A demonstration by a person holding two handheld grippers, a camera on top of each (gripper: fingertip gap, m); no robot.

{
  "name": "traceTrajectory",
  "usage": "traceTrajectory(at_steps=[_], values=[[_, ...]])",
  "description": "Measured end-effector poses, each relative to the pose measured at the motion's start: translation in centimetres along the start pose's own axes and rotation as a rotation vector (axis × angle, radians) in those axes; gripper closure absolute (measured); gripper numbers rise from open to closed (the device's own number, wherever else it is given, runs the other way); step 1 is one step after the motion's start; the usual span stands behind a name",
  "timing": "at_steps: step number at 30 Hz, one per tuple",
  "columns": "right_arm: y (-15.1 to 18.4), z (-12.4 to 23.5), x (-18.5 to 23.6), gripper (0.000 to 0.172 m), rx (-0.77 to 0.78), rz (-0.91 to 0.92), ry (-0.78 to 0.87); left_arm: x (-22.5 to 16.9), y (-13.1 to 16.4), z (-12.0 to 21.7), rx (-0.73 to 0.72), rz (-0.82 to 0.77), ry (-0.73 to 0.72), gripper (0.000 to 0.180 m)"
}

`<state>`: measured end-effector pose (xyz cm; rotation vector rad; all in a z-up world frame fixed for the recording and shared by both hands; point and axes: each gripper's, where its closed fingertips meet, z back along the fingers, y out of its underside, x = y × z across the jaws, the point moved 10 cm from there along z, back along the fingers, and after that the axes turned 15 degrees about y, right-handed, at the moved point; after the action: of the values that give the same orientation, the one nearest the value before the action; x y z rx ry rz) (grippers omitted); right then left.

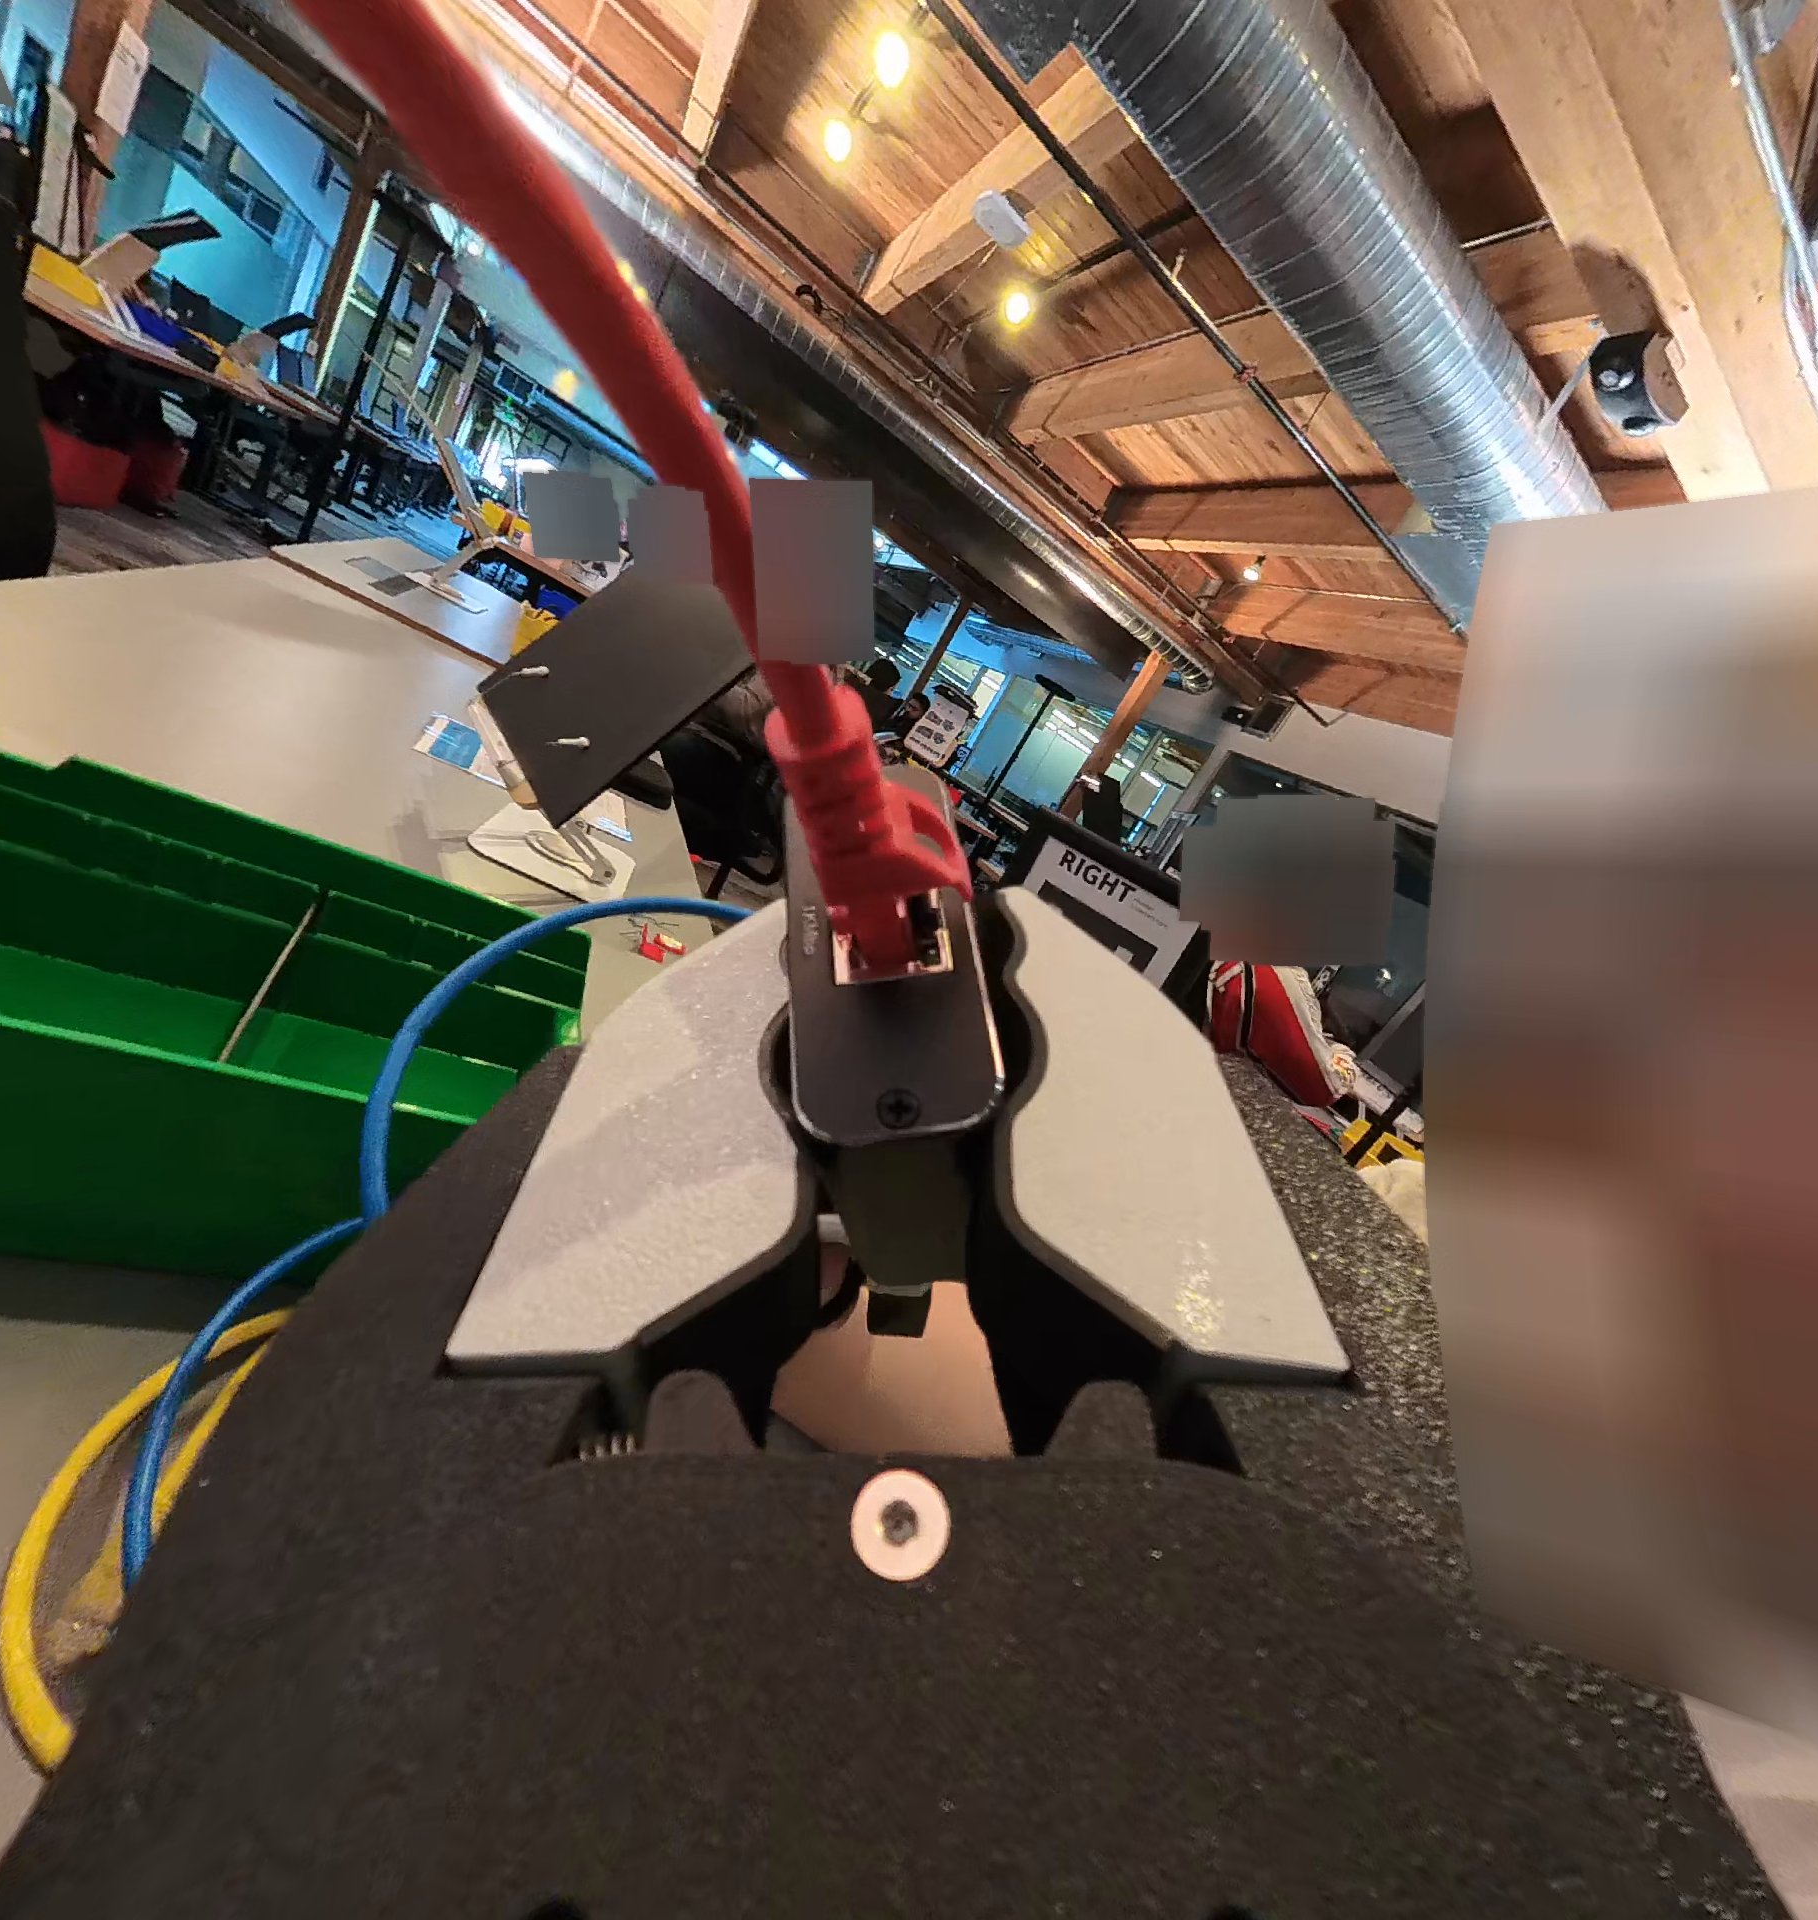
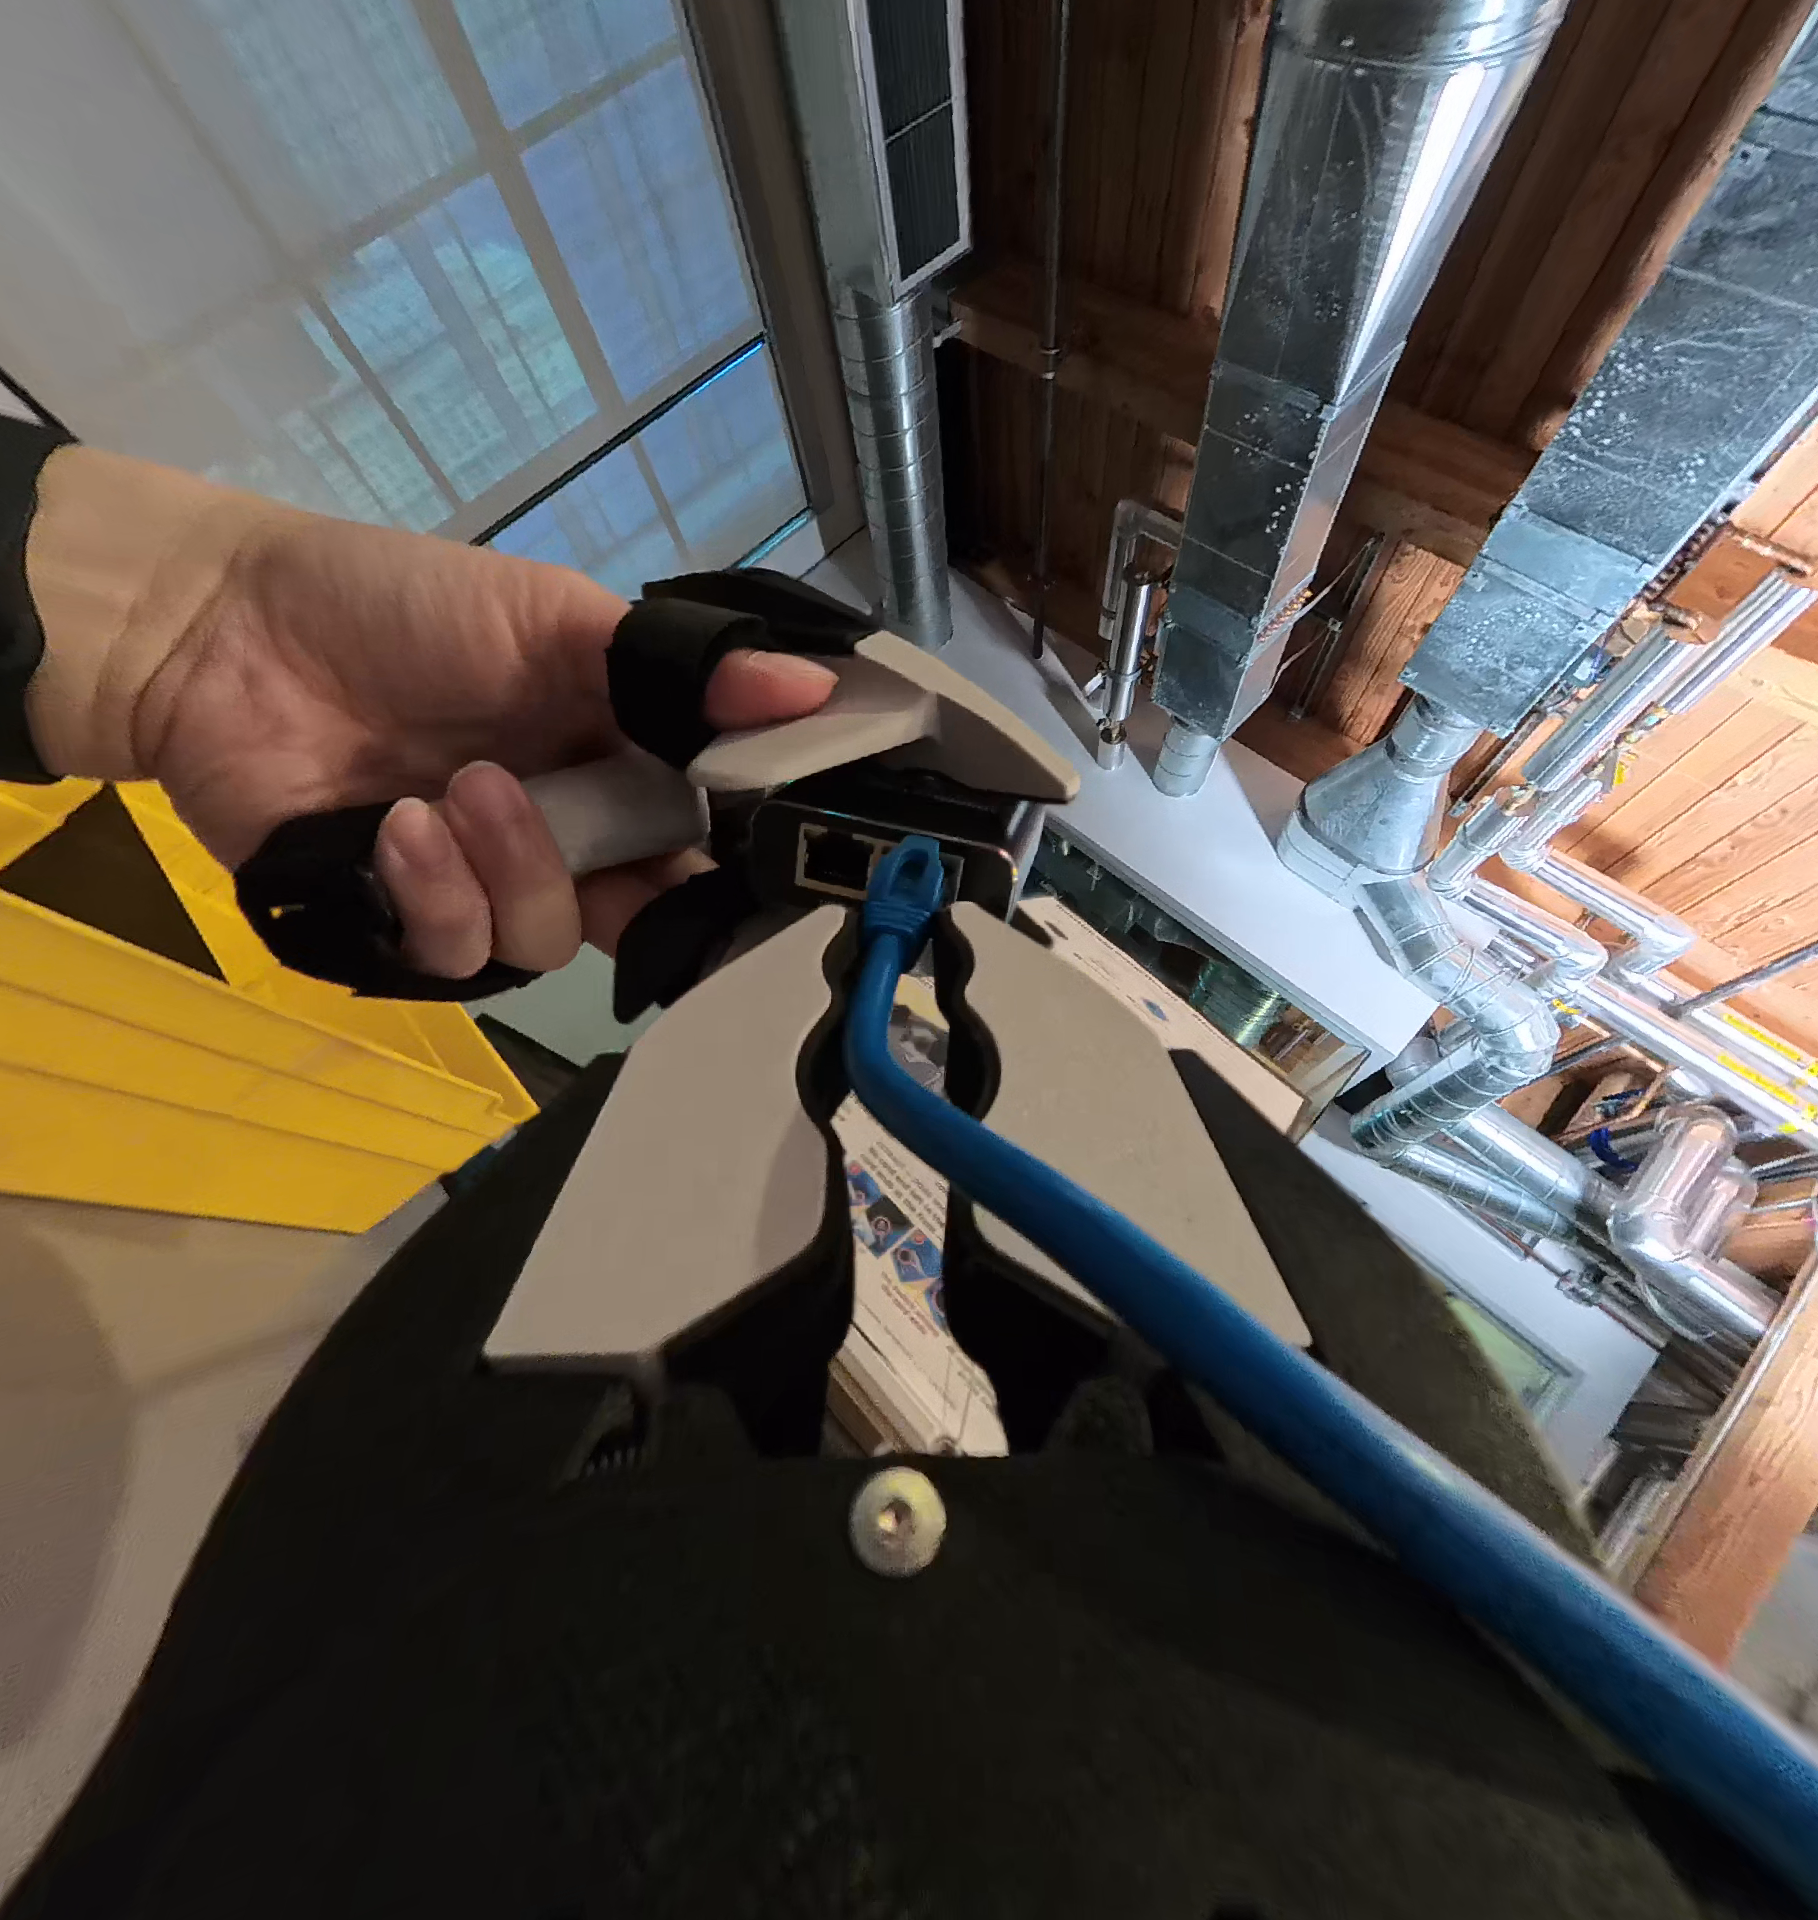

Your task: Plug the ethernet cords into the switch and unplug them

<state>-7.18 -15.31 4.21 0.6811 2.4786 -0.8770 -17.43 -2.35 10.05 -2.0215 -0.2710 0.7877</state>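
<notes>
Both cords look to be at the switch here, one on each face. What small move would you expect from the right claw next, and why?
Probably a short straight push along the port axis. The right claw is closed on the blue ethernet cord just behind its plug, whose tip is at a port of the small black metal switch that the left claw clamps. Whether it has latched I cannot tell. The red ethernet cord sits in the opposite face.

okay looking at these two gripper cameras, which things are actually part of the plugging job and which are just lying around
Part of the job:
- black switch, clamped in the left gripper
- red cord, plugged into the switch
- blue cord, held by the right gripper at a port
- yellow cord, loose on the table

Lying about:
- green bin
- yellow bin
</notes>
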Motion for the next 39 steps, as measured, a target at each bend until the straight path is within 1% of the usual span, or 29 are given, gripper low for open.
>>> traceTrajectory(at_steps=[3, 6, 8, 10, 12, 14, 16, 18, 20, 21, 22, 23, 24, 25, 27, 28, 30, 32, 34, 36, 39], values=[[0.5, -0.2, 0.1, 0.157, 0.023, -0.109, 0.004, -0.1, -0.3, 0.1, -0.018, -0.041, -0.029, 0.15], [1.3, -0.3, 0.4, 0.159, 0.091, -0.202, 0.019, 0.0, -0.8, 1.3, -0.105, -0.085, -0.115, 0.15], [1.9, -0.3, 1.0, 0.159, 0.162, -0.256, -0.034, 0.2, -1.0, 2.2, -0.126, -0.079, -0.192, 0.15], [2.4, 0.0, 1.9, 0.152, 0.24, -0.287, -0.073, 0.7, -0.9, 2.9, -0.114, -0.05, -0.266, 0.15], [2.9, 0.5, 2.6, 0.147, 0.362, -0.312, -0.101, 1.3, -0.7, 3.5, -0.125, -0.027, -0.346, 0.151], [3.1, 1.1, 2.8, 0.153, 0.403, -0.34, -0.107, 1.6, -0.7, 4.0, -0.196, -0.017, -0.33, 0.151], [3.0, 1.4, 2.6, 0.152, 0.448, -0.36, -0.1, 1.8, -0.8, 4.7, -0.279, -0.004, -0.32, 0.152], [2.5, 1.7, 2.6, 0.153, 0.432, -0.381, -0.117, 1.8, -0.9, 5.7, -0.364, -0.037, -0.359, 0.152], [1.6, 1.9, 3.1, 0.153, 0.42, -0.412, -0.199, 1.5, -1.1, 6.5, -0.429, -0.07, -0.383, 0.152], [1.0, 1.9, 3.4, 0.153, 0.418, -0.427, -0.243, 1.5, -1.1, 6.7, -0.417, -0.067, -0.391, 0.153], [0.1, 1.8, 3.4, 0.153, 0.399, -0.441, -0.281, 1.6, -1.1, 6.6, -0.374, -0.05, -0.397, 0.152], [-0.7, 1.5, 3.0, 0.153, 0.385, -0.417, -0.285, 1.8, -1.0, 6.5, -0.327, -0.034, -0.41, 0.151], [-1.1, 1.0, 2.2, 0.154, 0.397, -0.368, -0.244, 2.0, -0.9, 6.4, -0.295, -0.033, -0.437, 0.152], [-1.0, 0.2, 1.1, 0.156, 0.442, -0.332, -0.194, 2.1, -0.8, 6.2, -0.275, -0.042, -0.472, 0.152], [0.1, -1.6, -0.6, 0.153, 0.544, -0.341, -0.192, 2.4, -0.6, 6.0, -0.25, -0.054, -0.521, 0.152], [1.3, -2.4, -1.2, 0.15, 0.605, -0.35, -0.197, 2.6, -0.4, 5.8, -0.241, -0.049, -0.524, 0.153], [4.0, -3.7, -1.1, 0.14, 0.756, -0.391, -0.256, 2.9, -0.2, 5.7, -0.238, -0.035, -0.516, 0.153], [5.7, -4.4, 0.1, 0.135, 0.856, -0.51, -0.34, 3.2, 0.0, 5.7, -0.256, -0.029, -0.516, 0.154], [6.7, -4.6, 1.2, 0.137, 0.879, -0.579, -0.353, 3.6, 0.2, 5.9, -0.275, -0.021, -0.522, 0.154], [7.3, -4.6, 2.0, 0.136, 0.871, -0.586, -0.349, 4.0, 0.4, 6.1, -0.272, -0.006, -0.522, 0.154], [7.4, -4.1, 2.8, 0.14, 0.898, -0.62, -0.321, 4.6, 0.7, 6.3, -0.267, -0.011, -0.547, 0.154]])
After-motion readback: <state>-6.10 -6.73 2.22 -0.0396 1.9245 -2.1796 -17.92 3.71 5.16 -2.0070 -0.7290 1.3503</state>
